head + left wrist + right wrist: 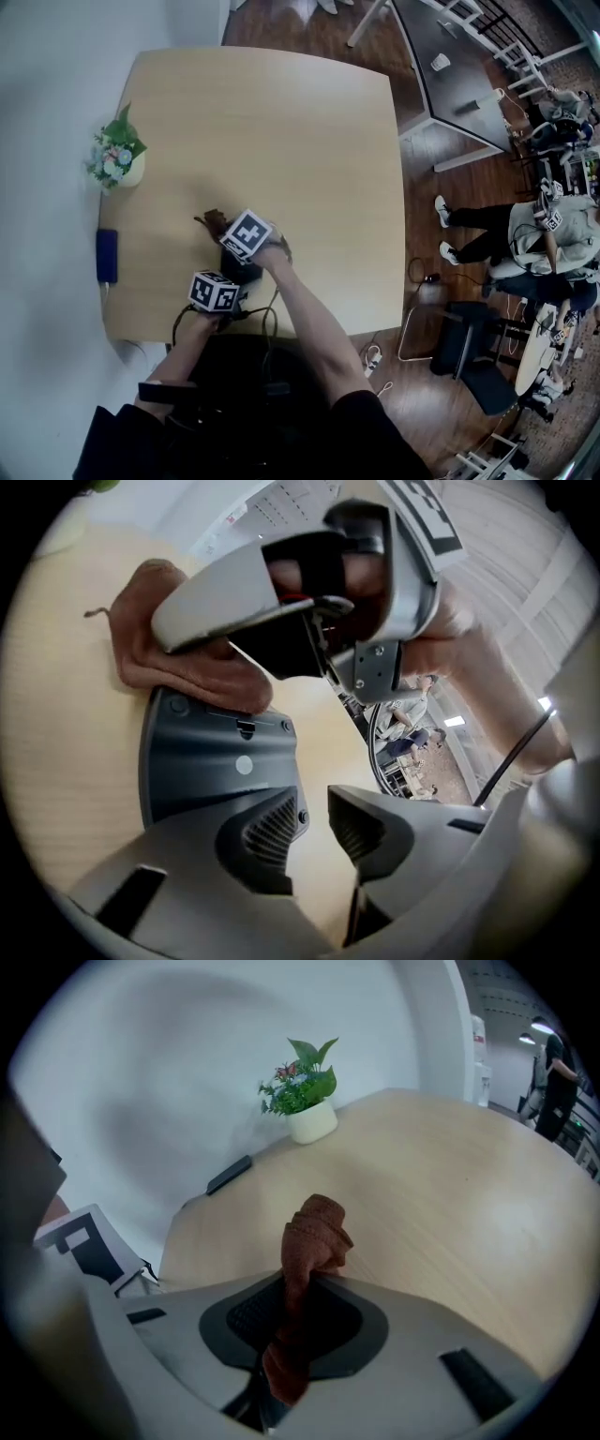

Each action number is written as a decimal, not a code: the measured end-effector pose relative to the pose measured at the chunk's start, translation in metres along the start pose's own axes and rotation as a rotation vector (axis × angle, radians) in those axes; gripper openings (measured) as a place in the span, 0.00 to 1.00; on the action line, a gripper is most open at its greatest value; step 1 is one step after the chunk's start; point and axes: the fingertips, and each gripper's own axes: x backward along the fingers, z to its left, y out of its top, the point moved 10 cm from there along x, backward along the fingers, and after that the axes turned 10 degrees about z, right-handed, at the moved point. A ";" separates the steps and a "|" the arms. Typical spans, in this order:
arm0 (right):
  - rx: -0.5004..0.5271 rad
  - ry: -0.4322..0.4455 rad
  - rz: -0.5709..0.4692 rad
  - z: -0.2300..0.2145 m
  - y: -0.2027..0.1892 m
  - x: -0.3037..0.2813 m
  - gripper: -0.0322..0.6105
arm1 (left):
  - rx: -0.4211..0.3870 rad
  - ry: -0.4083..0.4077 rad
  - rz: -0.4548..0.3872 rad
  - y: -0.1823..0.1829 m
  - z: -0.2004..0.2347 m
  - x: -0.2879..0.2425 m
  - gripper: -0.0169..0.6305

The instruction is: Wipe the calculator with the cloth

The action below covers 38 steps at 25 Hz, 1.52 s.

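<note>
**Head view.** A pale wooden surface (300, 141) is seen from above. The two grippers are held close together near its near edge. The right gripper (234, 232) is placed just beyond the left gripper (225, 286), and each is topped by its marker cube. A reddish-brown cloth (213, 221) is seen at the tip of the right gripper. The dark calculator (242, 273) is largely covered by the two grippers, and only a small part of it can be made out between the cubes. A potted plant (117, 155) and a dark blue flat object (106, 255) are set well apart from them, along the left edge.

**Left gripper view.** The jaws of the left gripper (317, 822) are held a narrow gap apart, with only bare surface (56, 761) seen between the pads. Nothing is gripped. The calculator (211, 761) lies flat on the surface with its grey underside up, and its near corner is overlapped by the left-hand jaw. The cloth (155, 653) is bunched on the far edge of the calculator, and the right gripper (211, 621) is seen directly over it.

**Right gripper view.** The right gripper (291, 1321) is closed on the cloth (314, 1232). The cloth is pinched between the pads, with one bunch standing beyond the jaws and a tail hanging back between them. The calculator is not visible here. Beyond the jaws, the plant (300, 1091) and the dark flat object (230, 1174) are seen at the far edge of the surface (450, 1176).
</note>
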 end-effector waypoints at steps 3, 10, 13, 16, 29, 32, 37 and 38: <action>-0.024 0.001 0.029 -0.011 -0.018 0.009 0.16 | 0.005 0.003 -0.004 0.002 0.001 0.001 0.17; -0.031 -0.119 0.239 -0.042 -0.070 0.042 0.15 | 0.020 0.002 -0.008 0.001 0.005 0.001 0.16; 0.018 -0.159 0.136 -0.037 -0.048 0.052 0.15 | 0.019 0.006 -0.011 0.001 0.005 0.003 0.16; 0.085 -0.054 -0.053 -0.015 -0.004 0.042 0.15 | 0.027 0.007 -0.019 0.000 0.006 0.003 0.15; 0.019 -0.030 0.022 -0.021 -0.048 0.022 0.16 | 0.057 0.009 -0.023 0.004 0.006 0.004 0.14; -0.032 -0.048 0.059 -0.033 -0.088 0.042 0.16 | 0.054 0.014 -0.024 0.004 0.004 0.003 0.13; -0.109 -0.163 0.122 -0.049 -0.119 0.064 0.15 | 0.051 0.016 -0.025 0.004 0.009 0.003 0.13; -0.100 -0.161 0.072 -0.047 -0.109 0.064 0.15 | 0.049 0.018 -0.026 0.003 0.011 0.004 0.13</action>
